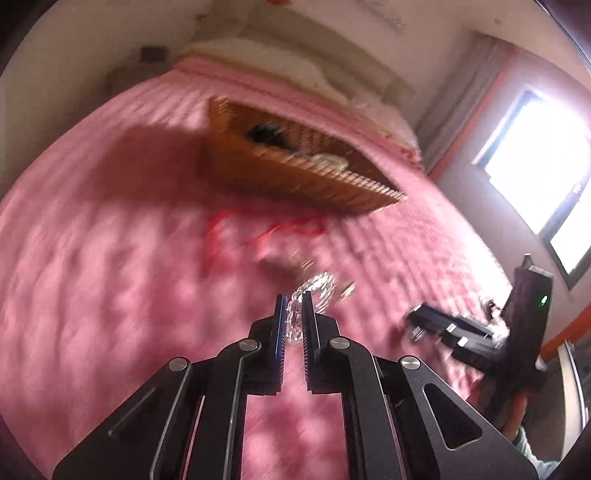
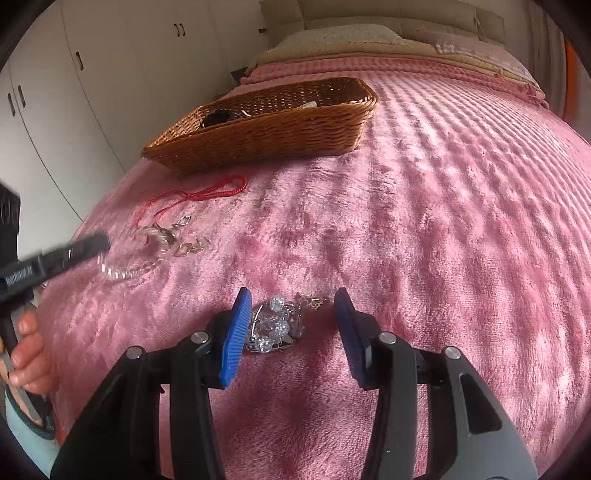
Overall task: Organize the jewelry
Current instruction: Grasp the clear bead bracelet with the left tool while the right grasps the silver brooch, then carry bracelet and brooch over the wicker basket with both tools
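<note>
left gripper [image 1: 294, 308] pinches what looks like a clear beaded chain [image 1: 314, 291]; right gripper [image 2: 293, 310] spread wide.

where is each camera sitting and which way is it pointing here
Left wrist: sits on the left tool, looking along its nearly closed fingers, which pinch a clear bead bracelet, over the pink bedspread toward the wicker basket; the right tool shows at right.
Right wrist: sits on the right tool, fingers wide apart around a crystal bead cluster, facing the basket and pillows; the left tool and the person's hand show at left.
Shared: basket, bedspread, red cord, each other's tool.
</note>
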